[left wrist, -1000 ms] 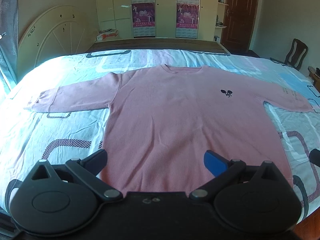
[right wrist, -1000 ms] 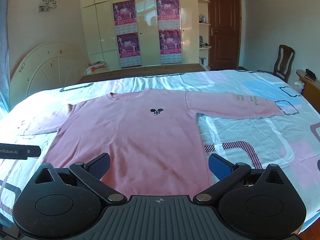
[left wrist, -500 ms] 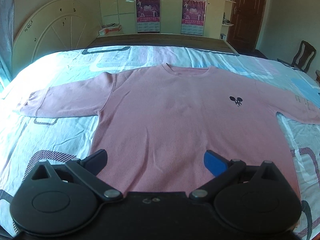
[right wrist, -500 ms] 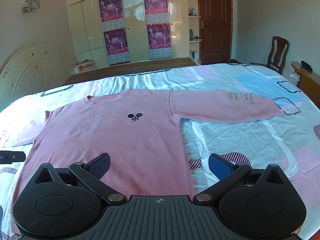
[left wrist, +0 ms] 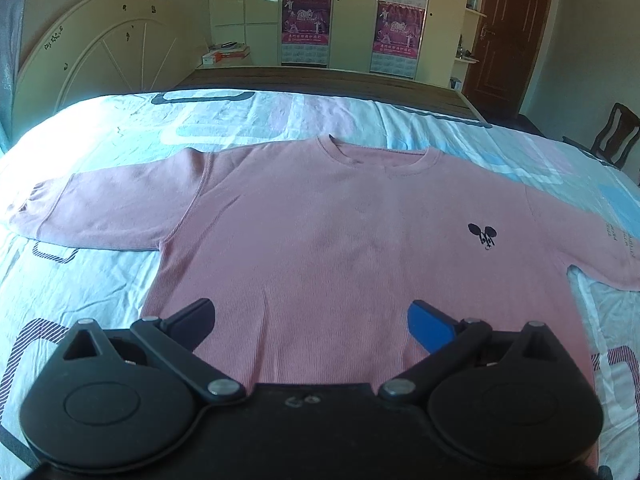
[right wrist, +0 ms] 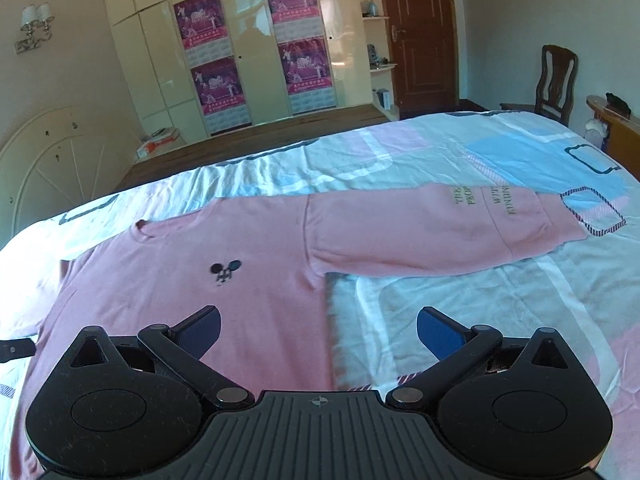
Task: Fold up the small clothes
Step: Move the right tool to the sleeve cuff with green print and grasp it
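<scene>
Sweatshirt point(left wrist: 340, 248), pink, long-sleeved, lies flat and face up on bed point(left wrist: 72, 280), both sleeves spread out sideways, neckline toward the far edge. Bed covered by bedsheet point(right wrist: 500, 320), white with pink and blue blocks and dark striped outlines. Wardrobe point(right wrist: 256, 44) along far wall, cream doors shut, contents not visible, four magenta posters point(right wrist: 216, 84) stuck on the doors. Open shelves point(right wrist: 378, 40) beside the wardrobe hold a few small items, too small to tell what. Dark wooden door point(right wrist: 420, 32) next to the shelves. White arched headboard point(left wrist: 104, 56) leans against the wall on the left. Wooden chair point(right wrist: 556, 76) at right, near the bed corner. Flat box point(left wrist: 226, 54) on the floor by the wardrobe. Right sleeve point(right wrist: 440, 232) has printed lettering near the cuff, cuff end rests on a striped outline of the sheet. Left sleeve point(left wrist: 104, 212) plain, cuff near the bed's left side. Small black mouse-head logo point(left wrist: 483, 235) on the chest.

Left gripper point(left wrist: 310, 316) hovers over the sweatshirt's lower hem area, jaws wide apart, nothing between them. Right gripper point(right wrist: 318, 326) hovers over the sweatshirt's right side edge where fabric meets sheet, jaws wide apart, holding nothing. Neither touches the cloth as far as visible
</scene>
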`<state>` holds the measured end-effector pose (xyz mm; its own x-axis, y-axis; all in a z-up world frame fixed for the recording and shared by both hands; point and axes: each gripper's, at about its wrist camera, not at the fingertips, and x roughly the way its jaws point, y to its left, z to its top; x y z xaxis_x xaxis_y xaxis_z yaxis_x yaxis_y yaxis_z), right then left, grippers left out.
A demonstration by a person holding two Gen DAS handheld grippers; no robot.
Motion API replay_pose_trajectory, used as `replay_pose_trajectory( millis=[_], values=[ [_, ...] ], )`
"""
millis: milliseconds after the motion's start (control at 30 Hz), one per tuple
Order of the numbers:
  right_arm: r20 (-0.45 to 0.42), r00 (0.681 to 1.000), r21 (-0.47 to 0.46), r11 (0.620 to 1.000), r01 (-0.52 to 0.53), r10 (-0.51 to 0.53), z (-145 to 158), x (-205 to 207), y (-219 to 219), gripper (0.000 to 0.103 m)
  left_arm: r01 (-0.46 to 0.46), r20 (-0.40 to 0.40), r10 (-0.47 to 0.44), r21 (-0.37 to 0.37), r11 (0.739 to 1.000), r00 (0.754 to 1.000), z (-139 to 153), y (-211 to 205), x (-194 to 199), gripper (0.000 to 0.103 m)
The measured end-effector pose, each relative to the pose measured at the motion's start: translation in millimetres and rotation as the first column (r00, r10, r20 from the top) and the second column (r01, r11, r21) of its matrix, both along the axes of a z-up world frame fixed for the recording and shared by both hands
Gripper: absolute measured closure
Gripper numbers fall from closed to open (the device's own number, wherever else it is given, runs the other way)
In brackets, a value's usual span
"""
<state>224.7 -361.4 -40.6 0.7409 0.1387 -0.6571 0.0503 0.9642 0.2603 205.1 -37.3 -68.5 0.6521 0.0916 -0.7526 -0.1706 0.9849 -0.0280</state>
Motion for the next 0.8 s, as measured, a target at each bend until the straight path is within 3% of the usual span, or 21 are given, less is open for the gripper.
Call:
replay_pose_trajectory(
  millis=[133, 367, 633, 667, 733, 800],
  values=[
    [0.01, 0.999, 0.026, 0.999, 0.046, -0.047, -19.0, 26.5, -38.3, 0.0, -0.005, -0.002, 0.005, 0.016, 1.0, 1.0, -5.8, -3.7, 18.8, 0.001],
    [-0.083, 0.98, -0.022, 0.984, 0.177, -0.178, -60.8, 72.5, -102.7, 0.0, -0.018, -0.049, 0.02, 0.033, 0.999, 0.999, -21.5, -10.9, 50.2, 0.001],
    [-0.139, 0.93, -0.033, 0.94, 0.339, -0.34, -103.8, 99.1, -170.9, 0.001, -0.044, -0.083, 0.048, 0.056, 0.998, 0.995, -36.2, -12.3, 75.2, 0.001],
    [-0.14, 0.926, -0.037, 0.936, 0.349, -0.351, -106.2, 100.5, -175.4, 0.005, -0.046, -0.088, 0.051, 0.056, 0.997, 0.995, -37.8, -11.7, 78.3, 0.001],
    [-0.162, 0.915, -0.029, 0.929, 0.37, -0.37, -113.6, 106.5, -184.2, 0.035, -0.052, -0.099, 0.058, 0.059, 0.997, 0.993, -41.0, -10.6, 83.0, 0.001],
    [-0.169, 0.905, -0.004, 0.919, 0.395, -0.39, -120.1, 109.7, -192.4, 0.036, -0.056, -0.104, 0.061, 0.058, 0.997, 0.993, -43.8, -9.5, 86.3, 0.001]
  ],
)
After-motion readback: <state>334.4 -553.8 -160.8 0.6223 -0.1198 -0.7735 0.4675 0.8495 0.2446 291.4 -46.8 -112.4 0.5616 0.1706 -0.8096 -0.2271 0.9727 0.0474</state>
